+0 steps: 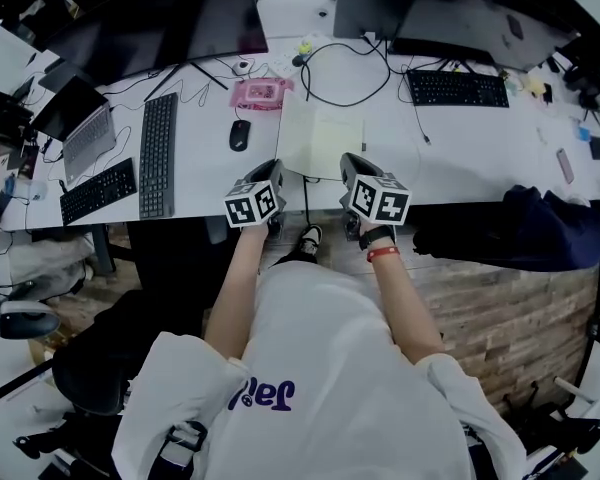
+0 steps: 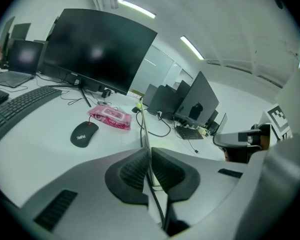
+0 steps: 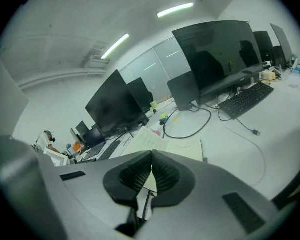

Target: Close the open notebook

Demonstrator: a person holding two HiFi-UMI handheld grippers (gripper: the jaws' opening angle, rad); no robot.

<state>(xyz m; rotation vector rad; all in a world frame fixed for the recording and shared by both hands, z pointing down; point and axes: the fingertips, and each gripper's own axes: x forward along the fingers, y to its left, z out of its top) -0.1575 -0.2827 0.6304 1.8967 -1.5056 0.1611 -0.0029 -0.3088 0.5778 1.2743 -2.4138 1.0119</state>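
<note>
The notebook (image 1: pixel 320 138) lies open at the white desk's near edge, with pale lined pages. Its left leaf is raised off the desk; in the left gripper view this leaf (image 2: pixel 143 126) shows edge-on as a thin upright sheet running between the pads. My left gripper (image 1: pixel 272 172) (image 2: pixel 149 153) is shut on that leaf near its bottom corner. In the right gripper view the raised leaf (image 3: pixel 140 140) leans over the flat right page (image 3: pixel 184 149). My right gripper (image 1: pixel 352 164) (image 3: pixel 151 156) sits at the right page's near edge, its pads together with nothing seen between them.
A black mouse (image 1: pixel 239 134) and a pink wipes pack (image 1: pixel 260 93) lie left of the notebook, with a black keyboard (image 1: pixel 158 153) beyond them. A looped black cable (image 1: pixel 345 68) lies behind it. A second keyboard (image 1: pixel 457 88) and monitors stand at the back; dark clothing (image 1: pixel 520 230) hangs over the right edge.
</note>
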